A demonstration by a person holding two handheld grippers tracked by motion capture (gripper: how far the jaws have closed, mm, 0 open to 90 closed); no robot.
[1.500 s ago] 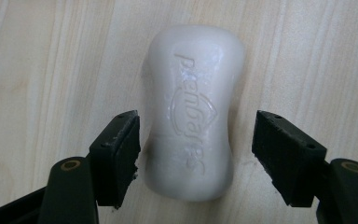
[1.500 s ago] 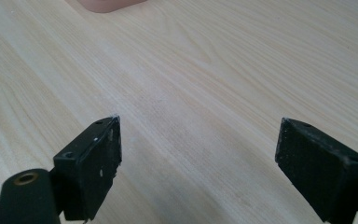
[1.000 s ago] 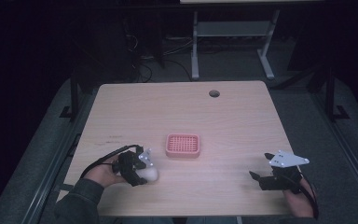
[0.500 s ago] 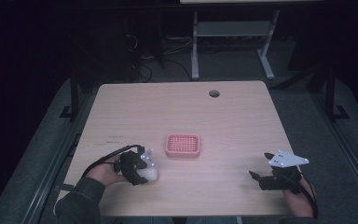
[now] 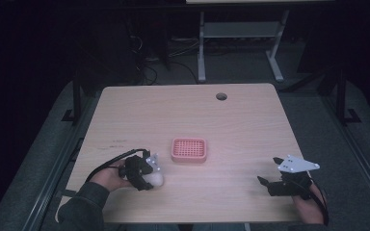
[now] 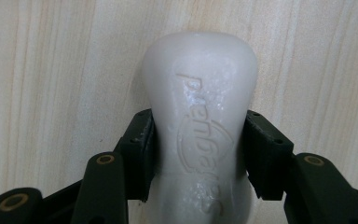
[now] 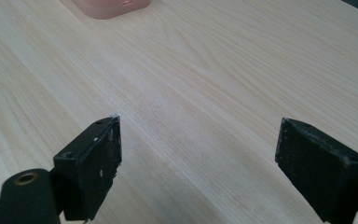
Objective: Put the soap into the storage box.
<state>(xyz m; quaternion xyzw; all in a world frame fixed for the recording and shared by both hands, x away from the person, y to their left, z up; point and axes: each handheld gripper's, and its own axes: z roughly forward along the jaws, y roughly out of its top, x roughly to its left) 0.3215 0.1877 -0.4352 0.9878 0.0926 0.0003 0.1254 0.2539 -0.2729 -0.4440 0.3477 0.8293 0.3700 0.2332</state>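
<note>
A white bar of soap (image 6: 200,116) with raised lettering lies on the wooden table (image 5: 173,110) at the front left. My left gripper (image 6: 198,144) is shut on it, and its black pads (image 6: 142,149) press both long sides. The jaws have just been closing on the bar. From above, the soap (image 5: 157,180) pokes out of the left gripper (image 5: 150,176), which a sleeved hand holds. A pink slotted soap dish (image 5: 189,150) sits mid-table, apart from both grippers. My right gripper (image 5: 269,171) rests at the front right, open, with bare wood between its fingertips (image 7: 98,158).
A round cable hole (image 5: 221,96) lies near the table's far edge. The corner of the pink dish (image 7: 109,7) shows far ahead of the right gripper (image 7: 198,154). Beyond the table stand dark floor, cables and a white frame (image 5: 241,33).
</note>
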